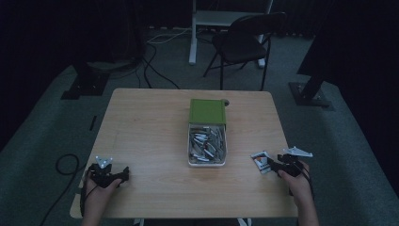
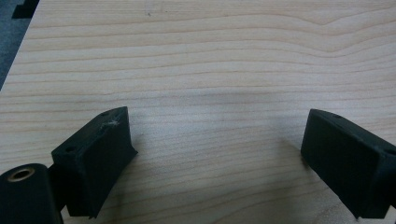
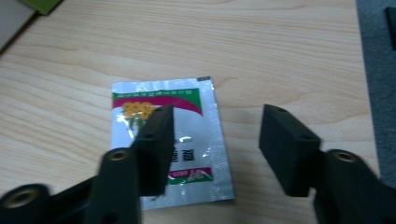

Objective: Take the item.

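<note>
A silver sachet [image 3: 196, 140] with a green and red label and yellow flowers lies flat on the wooden table [image 3: 261, 46]. My right gripper [image 3: 217, 122] stands open just above it, its left jaw over the sachet and its right jaw over bare wood, with no pad pressing on the sachet. From above, the sachet [image 1: 260, 161] lies near the table's right front, with the right gripper [image 1: 274, 165] beside it. My left gripper [image 2: 217, 119] is open over bare wood and holds nothing; it rests at the front left [image 1: 123, 174].
A white box [image 1: 207, 164] full of several similar sachets sits mid-table, its green lid [image 1: 207, 111] lying at its far end. A black chair [image 1: 244, 42] and a white stand are beyond the table. A cable [image 1: 66, 162] loops on the floor at left.
</note>
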Tool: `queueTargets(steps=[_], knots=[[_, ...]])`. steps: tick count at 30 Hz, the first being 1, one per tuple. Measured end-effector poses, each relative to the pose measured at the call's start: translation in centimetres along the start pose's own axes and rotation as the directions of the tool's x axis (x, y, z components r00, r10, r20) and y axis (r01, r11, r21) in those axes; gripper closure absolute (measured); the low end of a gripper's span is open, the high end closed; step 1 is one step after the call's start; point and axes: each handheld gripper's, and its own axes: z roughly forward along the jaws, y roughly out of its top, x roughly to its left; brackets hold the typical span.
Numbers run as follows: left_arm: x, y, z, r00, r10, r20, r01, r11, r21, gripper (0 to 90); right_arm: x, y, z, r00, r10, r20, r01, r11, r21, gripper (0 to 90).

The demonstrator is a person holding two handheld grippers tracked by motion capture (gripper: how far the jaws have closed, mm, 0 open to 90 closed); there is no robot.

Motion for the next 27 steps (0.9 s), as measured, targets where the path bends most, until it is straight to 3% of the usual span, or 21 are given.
queueTargets(steps=[8,11,17,21,27], knots=[[0.0,0.0,0.0,1.0,-0.001,0.0,0.001,1.0,0.0,9.5,1.0,0.2,-0.3,0.9979,-0.022,-0.061,0.021,1.0,-0.014,34.9],[0.0,0.0,0.0,1.0,-0.001,0.0,0.001,1.0,0.0,9.5,1.5,0.1,-0.1,0.991,-0.047,-0.126,0.043,0.998,-0.036,32.2],[0.0,0.0,0.0,1.0,-0.001,0.0,0.001,1.0,-0.001,9.5,2.4,0.1,0.2,0.9844,-0.079,-0.157,0.073,0.996,-0.042,31.8],[0.0,0.0,0.0,1.0,0.0,0.0,0.0,1.0,0.0,9.5,3.1,0.2,0.2,0.9767,-0.115,-0.182,0.107,0.993,-0.051,30.7],[0.0,0.0,0.0,1.0,-0.002,0.0,0.002,1.0,-0.001,9.5,4.3,0.3,0.3,0.9573,-0.17,-0.234,0.16,0.985,-0.06,30.7]])
